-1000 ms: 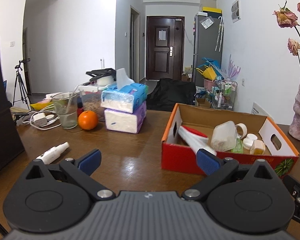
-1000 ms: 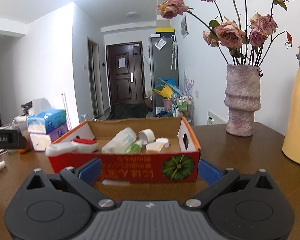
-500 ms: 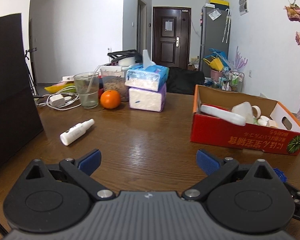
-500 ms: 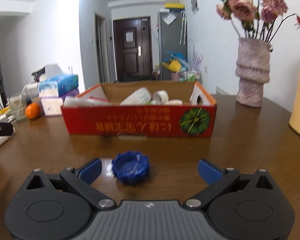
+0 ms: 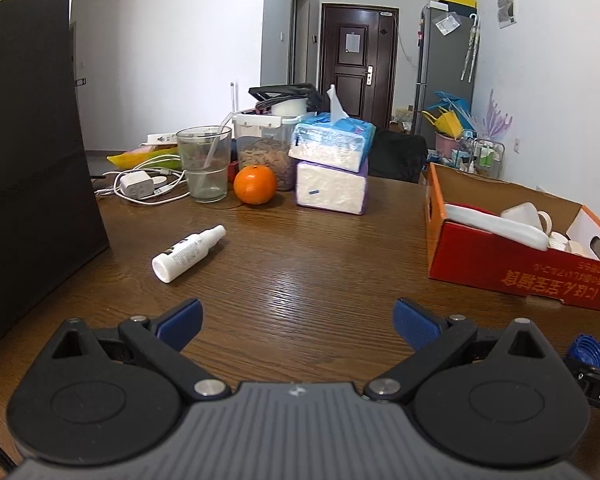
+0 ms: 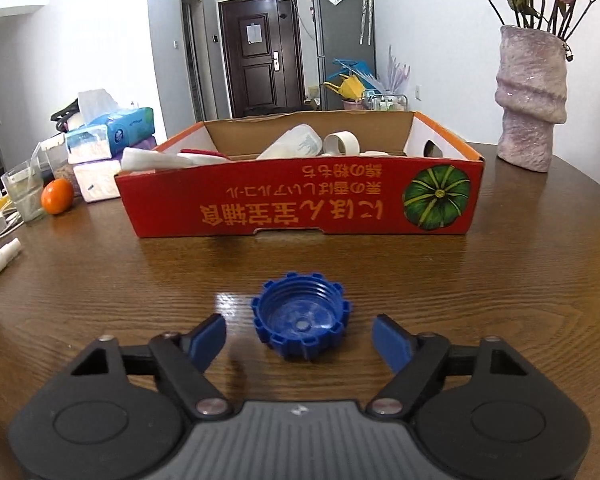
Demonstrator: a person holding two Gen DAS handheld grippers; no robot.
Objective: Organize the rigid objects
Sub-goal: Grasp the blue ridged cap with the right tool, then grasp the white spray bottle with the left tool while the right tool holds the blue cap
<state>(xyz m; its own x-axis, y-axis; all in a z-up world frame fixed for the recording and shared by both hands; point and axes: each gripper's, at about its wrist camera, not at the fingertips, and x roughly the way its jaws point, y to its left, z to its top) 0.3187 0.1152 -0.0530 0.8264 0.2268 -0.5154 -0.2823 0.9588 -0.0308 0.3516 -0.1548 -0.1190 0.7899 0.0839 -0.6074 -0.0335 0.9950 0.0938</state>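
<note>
The blue screw cap [image 6: 301, 325] lies open side up on the wooden table [image 6: 500, 280], between the spread fingertips of the right gripper [image 6: 299, 338] and slightly ahead of them; neither blue pad [image 6: 208, 338] touches it, and a clear gap shows on each side. Beyond the cap, well apart from it, stands the red cardboard box [image 6: 300, 204] (its print reads upside down from here), holding a white bottle [image 6: 296, 146], a roll of tape [image 6: 341, 144] and other white items. A mottled pink vase [image 6: 532, 100] stands to the right of the box.

The left gripper [image 5: 298, 320] is also wide open with nothing between its fingers, above bare tabletop. A white spray bottle [image 5: 188, 253] lies on its side ahead and to its left. Farther back sit an orange [image 5: 255, 185], a glass with a straw [image 5: 205, 164] and two stacked tissue packs [image 5: 332, 168]. The cap's rim peeks in at this view's lower right edge.
</note>
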